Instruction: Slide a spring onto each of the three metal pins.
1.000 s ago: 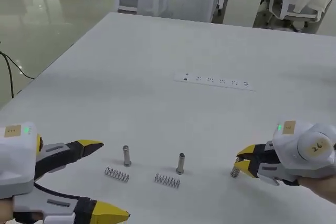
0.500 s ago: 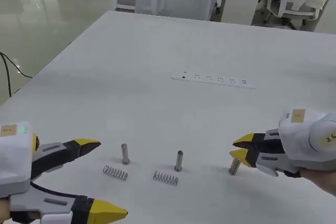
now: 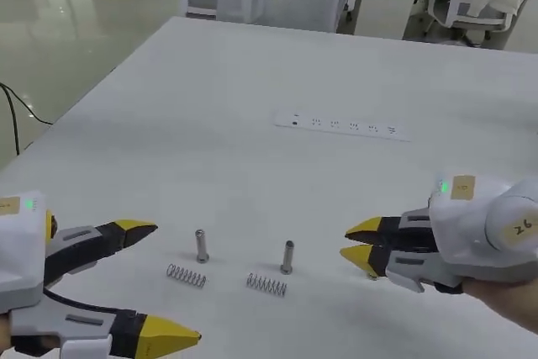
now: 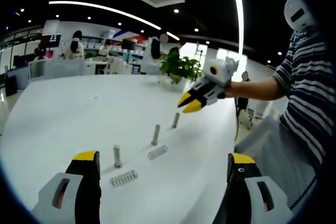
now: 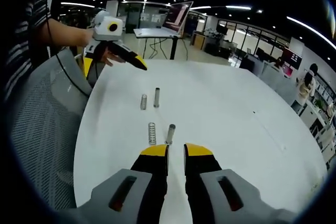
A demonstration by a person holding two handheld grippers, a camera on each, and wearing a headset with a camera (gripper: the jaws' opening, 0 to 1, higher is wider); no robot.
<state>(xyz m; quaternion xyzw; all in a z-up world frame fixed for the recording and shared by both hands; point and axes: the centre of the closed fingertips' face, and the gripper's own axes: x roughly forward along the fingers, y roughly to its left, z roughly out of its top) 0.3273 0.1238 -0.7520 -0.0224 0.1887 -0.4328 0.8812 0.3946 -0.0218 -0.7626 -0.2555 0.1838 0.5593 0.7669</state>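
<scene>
White laminate is the biggest thing I see: the table (image 3: 252,81) runs from 6 to 12 o'clock in the head view. A grey mesh chair (image 3: 282,2) stands at its far edge, at 12 o'clock. The left gripper (image 3: 160,283) sits at 8 o'clock, its yellow-tipped jaws spread wide with nothing between them. The right gripper (image 3: 355,241) sits at 4 o'clock and points toward 9 o'clock; its jaws are only narrowly parted and pinch nothing. A white power strip (image 3: 343,126) lies flat at 1 o'clock from the table's middle.

Two metal pins stand upright and bare between the grippers: the left pin (image 3: 202,245) and the middle pin (image 3: 287,256). One loose spring (image 3: 187,276) lies on its side just beside the left pin, at its 7 o'clock. The second spring (image 3: 267,285) lies likewise at the middle pin's 7 o'clock. In the left gripper view a third pin (image 4: 175,120) stands just below the right gripper's jaws; I cannot tell whether a spring sits on it.
</scene>
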